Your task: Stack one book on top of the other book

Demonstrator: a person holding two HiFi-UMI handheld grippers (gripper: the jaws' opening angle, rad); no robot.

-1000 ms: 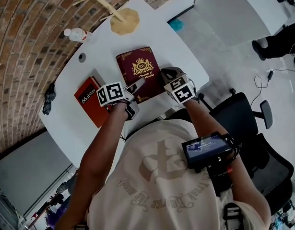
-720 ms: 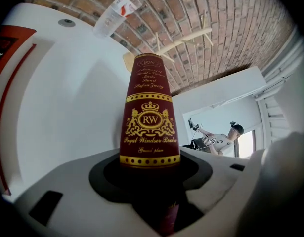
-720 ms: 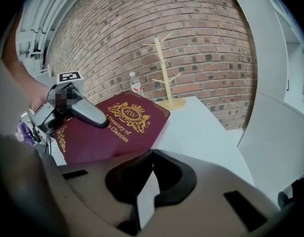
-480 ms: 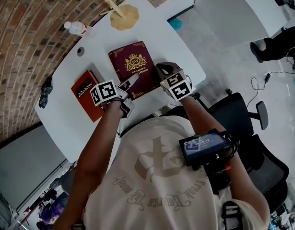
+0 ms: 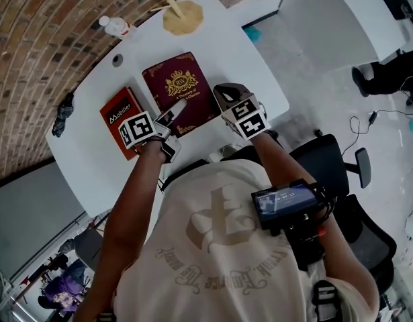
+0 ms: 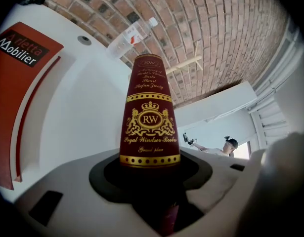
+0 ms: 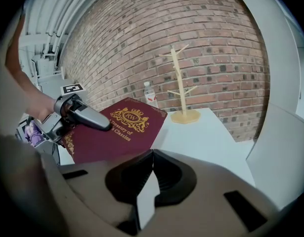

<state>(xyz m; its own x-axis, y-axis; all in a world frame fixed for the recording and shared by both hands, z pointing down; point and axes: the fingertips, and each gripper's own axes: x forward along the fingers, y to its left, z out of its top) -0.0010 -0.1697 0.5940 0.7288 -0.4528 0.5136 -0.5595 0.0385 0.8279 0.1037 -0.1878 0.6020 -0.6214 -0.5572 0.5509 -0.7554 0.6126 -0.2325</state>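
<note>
The left gripper [image 5: 174, 111] is clamped on the near edge of the maroon book [image 5: 182, 82] on the bench [image 5: 223, 42]. The red book [image 5: 114, 117] lies at its 9 o'clock. The right gripper [image 5: 227, 98] is closed and empty (no help there), so the big book could tip and slip out.

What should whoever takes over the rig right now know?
Left gripper: shut on the maroon book, at the near end of its spine.
Right gripper: shut, empty, beside the maroon book's near right corner.
Red book: flat on the white table, left of the maroon book.
Done: maroon book gripped; nothing stacked.
Left to do: probably carry the maroon book onto the red one, then release.
</note>
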